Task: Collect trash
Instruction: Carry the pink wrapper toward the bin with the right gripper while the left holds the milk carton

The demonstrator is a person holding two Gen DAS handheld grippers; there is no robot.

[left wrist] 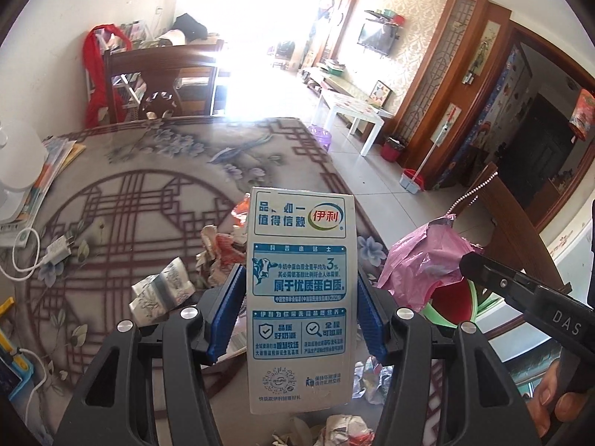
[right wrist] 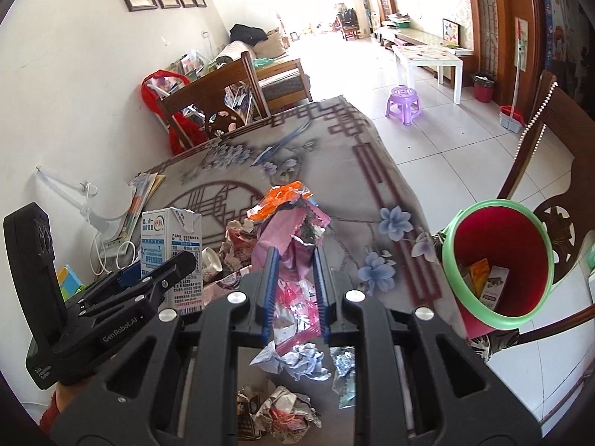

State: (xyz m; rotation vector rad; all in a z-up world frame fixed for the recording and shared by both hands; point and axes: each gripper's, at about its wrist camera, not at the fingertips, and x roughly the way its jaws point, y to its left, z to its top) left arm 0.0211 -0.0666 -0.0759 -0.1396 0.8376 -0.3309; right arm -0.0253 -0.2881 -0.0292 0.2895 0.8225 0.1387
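Note:
My left gripper [left wrist: 301,282] is shut on a white and blue milk carton [left wrist: 301,297], held upright above the table; the same milk carton [right wrist: 173,252] shows at the left of the right wrist view. My right gripper [right wrist: 295,260] is shut on a pink foil wrapper [right wrist: 293,245], also visible as the pink wrapper [left wrist: 424,256] beside the carton. A red bin with a green rim [right wrist: 498,260] sits at the table's right edge with some packets inside. Crumpled paper and wrappers [right wrist: 282,412] lie on the table below both grippers.
The table [left wrist: 148,200] has a grey flowered cloth. A white charger and cable [left wrist: 52,256] and books lie at its left side. Wooden chairs [right wrist: 550,171] stand at the right and far ends. A purple stool [right wrist: 403,102] stands on the tiled floor.

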